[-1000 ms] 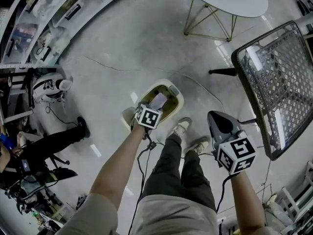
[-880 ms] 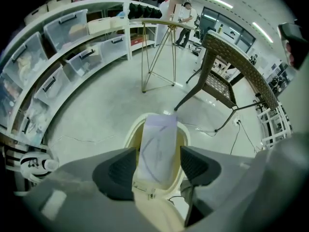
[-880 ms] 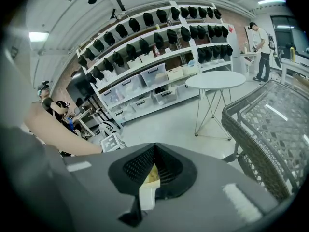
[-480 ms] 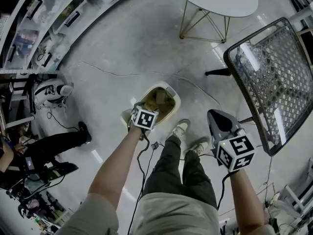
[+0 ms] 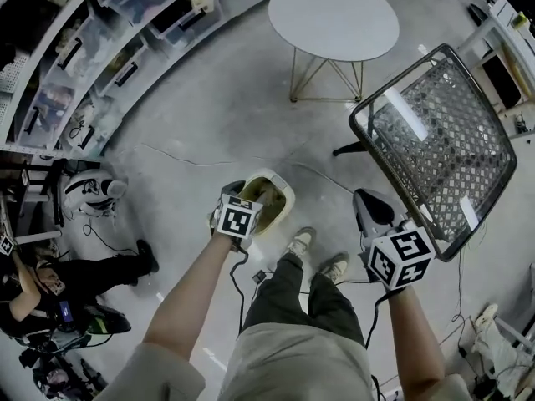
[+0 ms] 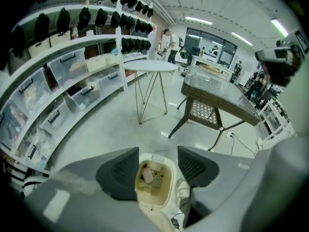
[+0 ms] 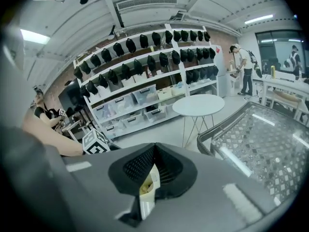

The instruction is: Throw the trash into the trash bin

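Note:
A cream trash bin (image 5: 269, 197) stands open on the floor in front of the person's shoes, with paper scraps (image 6: 148, 174) lying inside it. My left gripper (image 5: 237, 194) hangs high above the bin's left rim and points steeply down. In the left gripper view the left gripper (image 6: 158, 152) frames the bin (image 6: 159, 197) far below; its jaws have just been closing a little, stand apart and hold nothing. My right gripper (image 5: 364, 200) hovers right of the shoes. In the right gripper view the right gripper (image 7: 153, 150) has its pads meeting, with nothing held.
A round white table (image 5: 333, 17) on thin legs stands beyond the bin. A dark woven-top table (image 5: 435, 140) is close on the right. Shelves with plastic boxes (image 5: 100, 57) curve along the left. A person (image 5: 75, 266) sits low at the left. A cable (image 5: 242, 274) trails by the shoes.
Both grippers have risen away from the bin, which looks smaller now. A pale piece seen at the left jaws over the bin a second ago is no longer there.

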`<control>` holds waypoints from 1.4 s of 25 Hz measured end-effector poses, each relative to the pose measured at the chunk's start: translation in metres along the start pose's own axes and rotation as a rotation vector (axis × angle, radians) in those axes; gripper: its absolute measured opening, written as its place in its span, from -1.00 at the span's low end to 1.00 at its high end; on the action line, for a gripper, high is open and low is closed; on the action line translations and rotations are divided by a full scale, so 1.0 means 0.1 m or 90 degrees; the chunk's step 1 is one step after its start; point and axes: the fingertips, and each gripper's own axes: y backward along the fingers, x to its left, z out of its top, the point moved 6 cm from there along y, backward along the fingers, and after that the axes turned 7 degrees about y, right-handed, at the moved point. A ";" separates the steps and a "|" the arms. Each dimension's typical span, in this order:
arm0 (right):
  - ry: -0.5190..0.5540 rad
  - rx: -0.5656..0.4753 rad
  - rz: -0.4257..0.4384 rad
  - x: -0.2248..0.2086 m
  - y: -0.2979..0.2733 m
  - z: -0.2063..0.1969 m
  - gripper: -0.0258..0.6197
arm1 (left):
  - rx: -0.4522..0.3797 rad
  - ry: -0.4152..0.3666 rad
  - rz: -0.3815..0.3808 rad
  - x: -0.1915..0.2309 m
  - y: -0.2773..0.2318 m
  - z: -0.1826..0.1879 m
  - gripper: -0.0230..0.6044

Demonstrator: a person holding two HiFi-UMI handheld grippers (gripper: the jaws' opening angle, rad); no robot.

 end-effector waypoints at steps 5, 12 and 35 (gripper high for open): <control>-0.002 -0.050 -0.051 -0.11 0.51 0.41 -0.91 | -0.102 -0.031 -0.051 -0.35 0.56 0.71 -0.17; 0.012 -0.142 -0.127 -0.18 1.38 0.95 -0.91 | -0.243 -0.113 -0.112 -0.98 1.45 1.65 -0.42; 0.094 -0.377 -0.348 0.09 4.06 1.22 -0.91 | -0.561 -0.277 -0.344 -3.35 3.65 2.47 -0.80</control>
